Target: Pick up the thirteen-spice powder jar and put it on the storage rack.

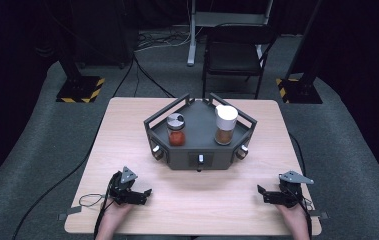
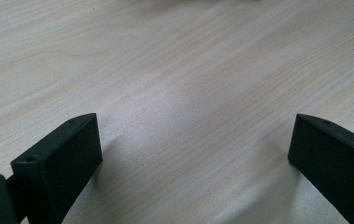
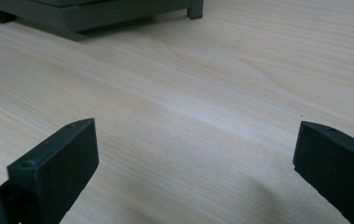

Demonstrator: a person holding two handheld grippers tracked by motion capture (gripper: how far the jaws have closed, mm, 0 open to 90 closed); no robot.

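High view gives me the dark grey six-sided rack (image 1: 197,159) mid-table, holding two jars: a silver-lidded glass jar of red spice (image 1: 176,129) and a white-capped jar of brown spice (image 1: 225,125). My left gripper (image 1: 146,194) and right gripper (image 1: 262,192) rest near the table's front edge, well apart from the rack. Left gripper view: jaws spread wide over bare pale wood table (image 2: 188,84). Right gripper view: jaws likewise released, rack base ahead.

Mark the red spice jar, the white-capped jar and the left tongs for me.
red spice jar (image 1: 176,137), high view, red-filled glass body.
white-capped jar (image 1: 226,116), high view, its white cap.
left tongs (image 1: 146,195), high view, midway between the tips.
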